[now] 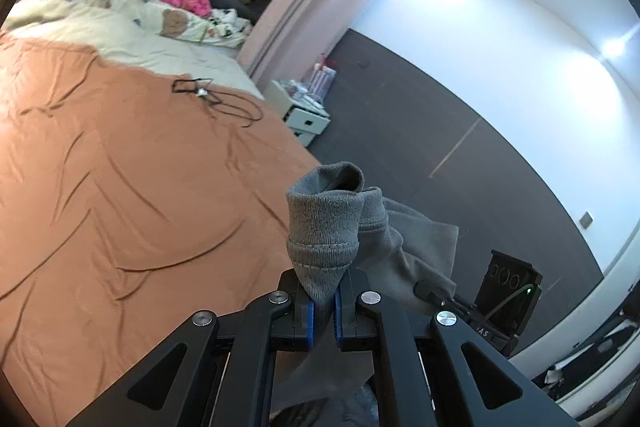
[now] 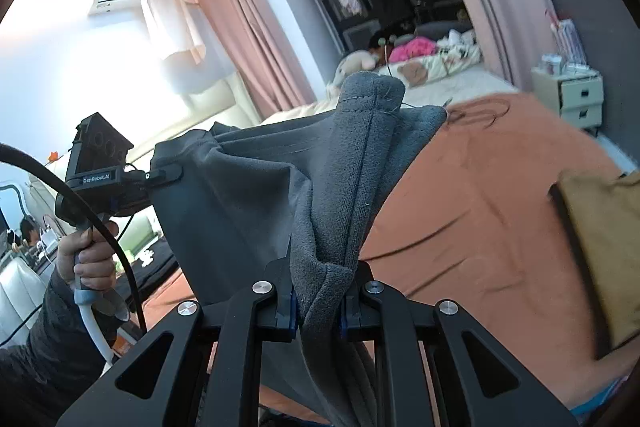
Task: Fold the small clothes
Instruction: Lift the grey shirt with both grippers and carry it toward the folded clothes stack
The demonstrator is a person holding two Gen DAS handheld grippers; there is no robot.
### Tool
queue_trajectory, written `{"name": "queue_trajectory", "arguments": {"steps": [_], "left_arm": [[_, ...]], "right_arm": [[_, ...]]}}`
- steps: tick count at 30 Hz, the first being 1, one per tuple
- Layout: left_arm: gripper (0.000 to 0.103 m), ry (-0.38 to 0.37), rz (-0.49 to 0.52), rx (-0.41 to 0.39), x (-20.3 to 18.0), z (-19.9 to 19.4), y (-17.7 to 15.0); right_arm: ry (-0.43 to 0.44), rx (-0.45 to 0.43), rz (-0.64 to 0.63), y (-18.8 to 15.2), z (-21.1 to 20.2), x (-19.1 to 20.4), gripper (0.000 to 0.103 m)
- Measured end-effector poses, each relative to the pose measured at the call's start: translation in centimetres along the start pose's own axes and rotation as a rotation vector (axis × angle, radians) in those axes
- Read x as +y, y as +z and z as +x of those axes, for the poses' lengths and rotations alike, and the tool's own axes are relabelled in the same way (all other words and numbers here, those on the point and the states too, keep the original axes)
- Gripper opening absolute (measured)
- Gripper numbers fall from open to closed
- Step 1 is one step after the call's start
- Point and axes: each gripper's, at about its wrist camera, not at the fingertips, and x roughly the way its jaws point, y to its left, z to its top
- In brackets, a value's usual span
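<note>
Two grippers, left gripper [image 1: 324,311] and right gripper [image 2: 318,307], clamp one grey garment [image 2: 248,187].

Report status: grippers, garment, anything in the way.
Left gripper and right gripper both shut on the grey garment. Garment stretched between them above the orange bedsheet. Black cable lies farther up the bed.
</note>
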Motion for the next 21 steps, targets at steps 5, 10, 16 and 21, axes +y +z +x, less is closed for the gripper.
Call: {"name": "queue_trajectory", "arguments": {"steps": [5,10,16,21], "left_arm": [[0.006,-0.036,0.054,0.009,-4.7,1.4,-0.3],[0.006,-0.083,0.100,0.029,-8.9,3.7,-0.6],[0.006,-0.144,0.172,0.067,-14.5,7.3,-1.1],[0.006,-0.189,0.220,0.093,-19.1,10.4,-1.3]], "right_arm": [[-0.047,-0.048,-0.009,-0.2,-3.6,-1.2,0.011],[-0.101,-0.091,-0.010,-0.9,-7.3,-2.3,0.010],[-0.175,-0.135,0.009,-1.1,-11.2,-3.1,0.010],[-0.244,-0.177,0.019,-1.5,-13.7,-3.7,0.010]]}}
